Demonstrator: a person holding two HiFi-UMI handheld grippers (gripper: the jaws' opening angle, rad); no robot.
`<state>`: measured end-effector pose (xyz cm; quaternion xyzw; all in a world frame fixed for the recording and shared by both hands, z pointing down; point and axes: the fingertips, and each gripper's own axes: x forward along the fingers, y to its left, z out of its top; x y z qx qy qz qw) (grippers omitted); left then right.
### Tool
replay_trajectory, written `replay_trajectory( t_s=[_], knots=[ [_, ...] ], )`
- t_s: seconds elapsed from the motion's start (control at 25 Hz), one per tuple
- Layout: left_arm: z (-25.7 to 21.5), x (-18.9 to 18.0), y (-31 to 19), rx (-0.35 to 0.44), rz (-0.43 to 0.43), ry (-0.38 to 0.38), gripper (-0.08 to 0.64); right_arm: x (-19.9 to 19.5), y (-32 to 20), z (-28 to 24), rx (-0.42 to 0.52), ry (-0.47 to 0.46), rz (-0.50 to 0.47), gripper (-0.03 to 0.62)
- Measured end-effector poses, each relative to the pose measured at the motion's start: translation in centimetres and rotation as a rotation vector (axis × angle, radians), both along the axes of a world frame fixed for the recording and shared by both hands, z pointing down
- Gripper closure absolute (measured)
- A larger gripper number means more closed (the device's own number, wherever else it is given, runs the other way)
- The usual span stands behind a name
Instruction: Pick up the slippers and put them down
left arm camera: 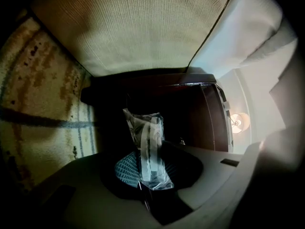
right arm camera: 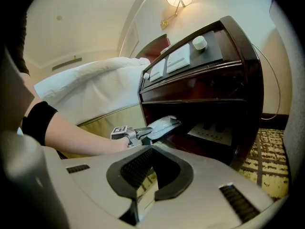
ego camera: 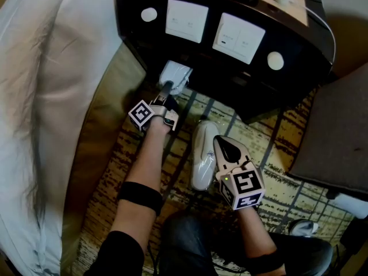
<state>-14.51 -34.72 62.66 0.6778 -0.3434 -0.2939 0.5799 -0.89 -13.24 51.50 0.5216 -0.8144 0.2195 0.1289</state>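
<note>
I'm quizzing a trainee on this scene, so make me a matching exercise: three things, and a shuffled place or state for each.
1. plastic-wrapped slipper
2. white slipper
3. right gripper

A. jaws together
B. lying on the carpet
C. clamped in the left gripper at the nightstand

Pairs: 1-C, 2-B, 3-A

The nightstand (ego camera: 230, 79) is standing at the far side, with the bed (ego camera: 34, 96) lying to its left. The wrapped slippers (ego camera: 175, 75) are sitting at its lower opening, between the left gripper's (ego camera: 167, 89) jaws. A loose slipper (ego camera: 201, 157) is lying on the carpet (ego camera: 276, 154) in front, just left of the right gripper (ego camera: 223, 144).
</note>
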Motion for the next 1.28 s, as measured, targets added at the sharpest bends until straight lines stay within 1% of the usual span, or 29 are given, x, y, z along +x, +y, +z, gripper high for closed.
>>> replay_trajectory(
  t_s=[0.2, 0.44, 0.76, 1.0, 1.12, 1.28],
  knots=[
    [-0.9, -0.4, 0.9, 0.019, -0.007, 0.013, 0.460, -0.4, 0.2, -0.4, 0.009, -0.010, -0.013, 0.580],
    [-2.5, -1.8, 4.0, 0.040, -0.006, 0.030, 0.465, -0.9, 0.3, -2.1, 0.022, -0.014, -0.027, 0.580],
    [-4.9, -5.0, 11.1, 0.055, -0.015, 0.044, 0.466, -2.3, 1.7, -3.3, 0.032, -0.027, -0.068, 0.580],
    [-7.0, -7.9, 17.1, 0.083, -0.072, 0.093, 0.466, -3.3, 3.2, -4.5, 0.036, -0.037, -0.097, 0.580],
    [-7.5, -9.3, 19.8, 0.088, -0.093, 0.093, 0.466, -3.7, 3.6, -5.0, 0.037, -0.038, -0.107, 0.580],
    [-7.2, -10.9, 23.8, 0.073, -0.130, 0.106, 0.466, -3.9, 4.3, -5.3, 0.036, -0.039, -0.120, 0.580]
  ],
)
